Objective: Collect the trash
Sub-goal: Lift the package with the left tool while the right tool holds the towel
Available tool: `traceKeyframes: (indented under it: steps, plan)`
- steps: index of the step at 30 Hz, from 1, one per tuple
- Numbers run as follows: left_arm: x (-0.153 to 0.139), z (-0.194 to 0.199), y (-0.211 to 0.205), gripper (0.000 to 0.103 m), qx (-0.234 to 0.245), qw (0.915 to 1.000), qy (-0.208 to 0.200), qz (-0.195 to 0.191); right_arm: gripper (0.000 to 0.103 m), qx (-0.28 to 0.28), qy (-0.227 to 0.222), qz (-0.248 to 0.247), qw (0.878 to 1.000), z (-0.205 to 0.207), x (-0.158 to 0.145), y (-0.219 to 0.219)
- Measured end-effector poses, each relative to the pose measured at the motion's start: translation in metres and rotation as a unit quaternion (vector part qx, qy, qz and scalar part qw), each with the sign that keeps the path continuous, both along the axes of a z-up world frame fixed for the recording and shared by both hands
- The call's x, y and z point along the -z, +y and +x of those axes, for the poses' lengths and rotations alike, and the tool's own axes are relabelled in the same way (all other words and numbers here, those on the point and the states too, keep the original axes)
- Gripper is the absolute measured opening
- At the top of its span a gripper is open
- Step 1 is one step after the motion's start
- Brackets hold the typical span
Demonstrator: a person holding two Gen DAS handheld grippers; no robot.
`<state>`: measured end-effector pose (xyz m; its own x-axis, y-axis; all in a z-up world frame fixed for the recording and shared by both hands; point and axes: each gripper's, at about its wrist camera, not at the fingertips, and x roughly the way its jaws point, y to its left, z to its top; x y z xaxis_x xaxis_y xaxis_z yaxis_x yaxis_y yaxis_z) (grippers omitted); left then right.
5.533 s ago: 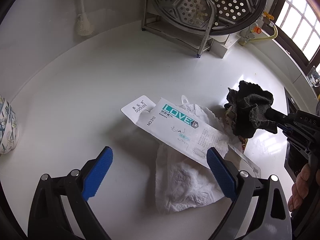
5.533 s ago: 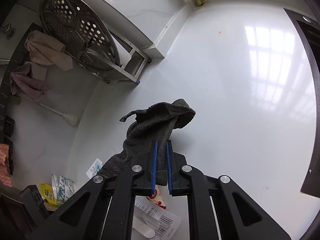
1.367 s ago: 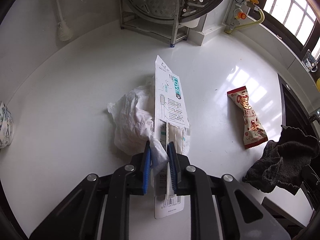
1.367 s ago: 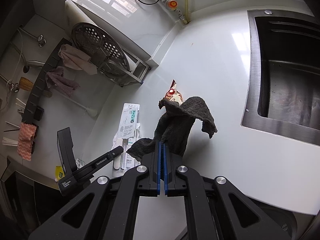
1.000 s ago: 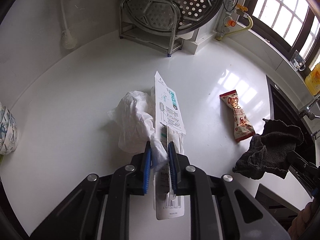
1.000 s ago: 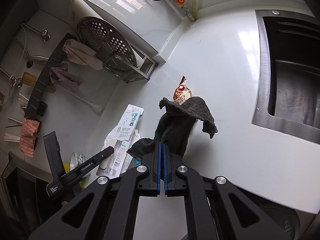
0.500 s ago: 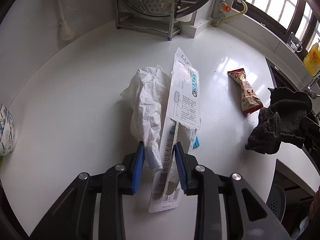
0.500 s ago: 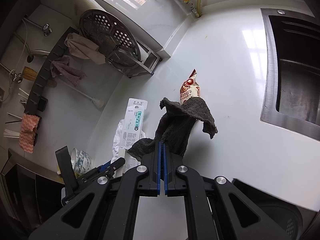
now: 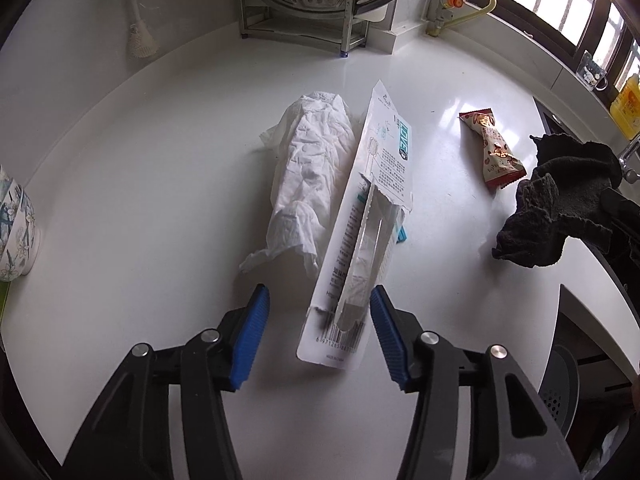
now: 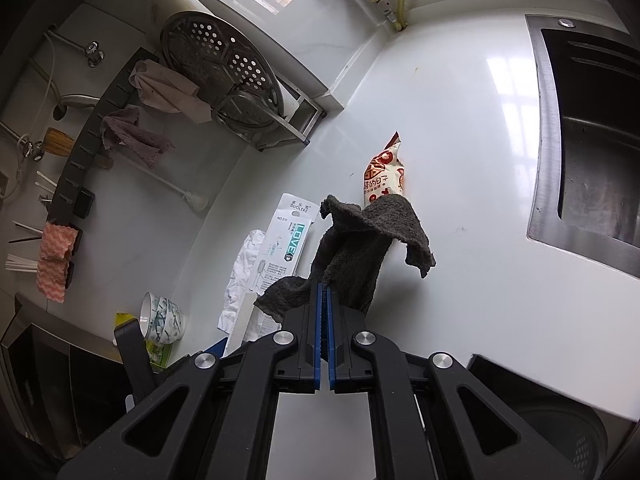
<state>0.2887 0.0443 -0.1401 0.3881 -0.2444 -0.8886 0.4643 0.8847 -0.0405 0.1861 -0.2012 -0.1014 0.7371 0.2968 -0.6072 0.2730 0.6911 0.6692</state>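
Left gripper [image 9: 318,322] was opening, pads clear of the toothbrush package [image 9: 362,232] lying between them on the counter [image 9: 160,184], crumpled tissue [image 9: 308,176] touching that package's left side, while right gripper [image 10: 323,304] stayed clamped on dark rag [image 10: 360,252].

Black gripper [image 9: 318,330] frames, blue ribbed pads [image 9: 250,336], apparently silver screws.

You have a glossy white counter [image 9: 160,184] carrying a crumpled tissue [image 9: 308,168], a toothbrush packet [image 9: 360,232] beside it, a snack wrapper [image 9: 494,148], a patterned bowl [image 9: 14,236] and a metal rack [image 9: 304,32].
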Motion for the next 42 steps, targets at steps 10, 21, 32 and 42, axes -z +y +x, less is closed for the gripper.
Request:
traceKeyframes:
  steps: [10, 21, 32, 42]
  plan:
    - [-0.011, -0.001, 0.004, 0.018, -0.005, 0.9995, 0.008, -0.028, 0.003, -0.001, -0.002, 0.0, 1.0, 0.0, 0.0, 0.002]
    - [-0.045, -0.015, 0.009, 0.016, -0.004, 0.9982, -0.026, -0.054, 0.003, -0.008, -0.013, -0.006, 1.0, -0.007, -0.01, 0.004]
    - [-0.082, -0.031, 0.008, 0.015, -0.003, 0.9943, -0.062, -0.087, 0.003, -0.022, -0.032, -0.007, 0.999, -0.02, -0.024, 0.008]
    - [-0.114, -0.054, 0.011, 0.015, -0.003, 0.9899, -0.1, -0.1, 0.003, -0.029, -0.05, -0.008, 0.998, -0.043, -0.037, 0.009]
